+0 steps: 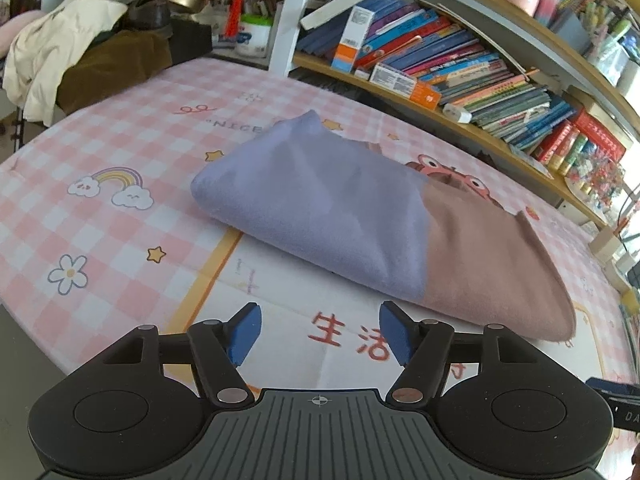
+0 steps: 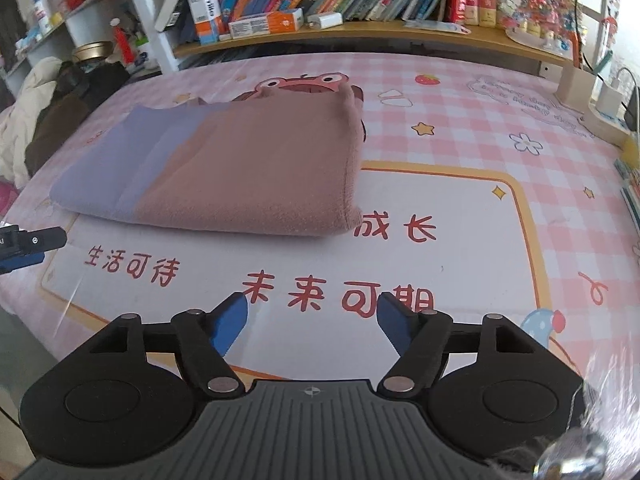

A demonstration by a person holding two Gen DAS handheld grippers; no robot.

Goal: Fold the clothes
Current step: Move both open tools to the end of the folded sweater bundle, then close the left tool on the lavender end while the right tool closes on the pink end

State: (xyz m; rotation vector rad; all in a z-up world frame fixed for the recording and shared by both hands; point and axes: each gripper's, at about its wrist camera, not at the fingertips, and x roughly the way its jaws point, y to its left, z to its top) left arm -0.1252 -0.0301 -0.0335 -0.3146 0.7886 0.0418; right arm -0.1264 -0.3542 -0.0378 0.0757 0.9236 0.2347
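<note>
A folded garment, lilac on one half and dusty pink on the other, lies flat on the pink checked table mat. My left gripper hovers just short of its near edge, open, with nothing between the blue pads. In the right wrist view the same folded garment lies further back on the mat. My right gripper is open over the printed red characters, apart from the cloth. The tip of the left gripper shows at the left edge of that view.
A low shelf of books runs along the far side of the table. A heap of cream and brown clothes sits at the far left corner. A white charger and cables are at the right edge.
</note>
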